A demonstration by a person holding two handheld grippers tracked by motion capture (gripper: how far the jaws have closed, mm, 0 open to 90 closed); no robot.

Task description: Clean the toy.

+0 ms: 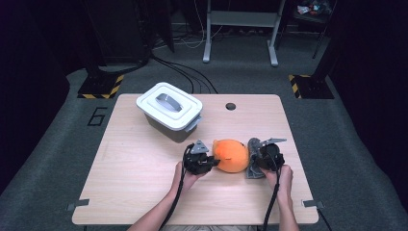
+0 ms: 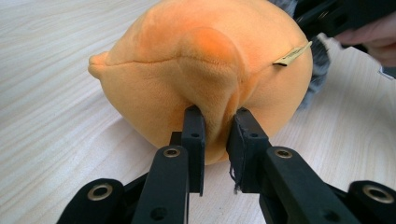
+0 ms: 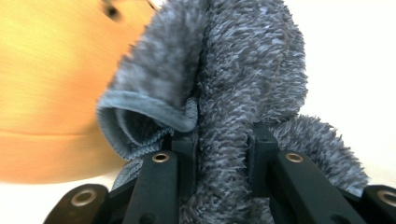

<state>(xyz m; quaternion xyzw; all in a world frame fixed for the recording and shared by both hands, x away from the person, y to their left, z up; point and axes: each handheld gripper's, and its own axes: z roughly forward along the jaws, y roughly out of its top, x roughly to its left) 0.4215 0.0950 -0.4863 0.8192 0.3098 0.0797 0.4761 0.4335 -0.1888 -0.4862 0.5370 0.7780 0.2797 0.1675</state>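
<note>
Near the table's (image 1: 144, 192) front edge, the left gripper (image 2: 215, 122) pinched only a fold of the orange plush toy (image 2: 205, 70) — liable to slip free — while the right gripper (image 3: 223, 140) clamped the grey fuzzy cloth (image 3: 243, 70), touching the toy's right side.

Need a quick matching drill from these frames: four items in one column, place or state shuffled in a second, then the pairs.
Items:
1. orange plush toy
2. grey fuzzy cloth
3. white lidded bin
4. round hole in the table

Place or state:
A. lid on, at the table's far left
B. pinched by the left gripper
C. near the far edge, right of the bin
D. clamped in the right gripper, against the toy's right side

Pairs: 1-B, 2-D, 3-A, 4-C
</note>
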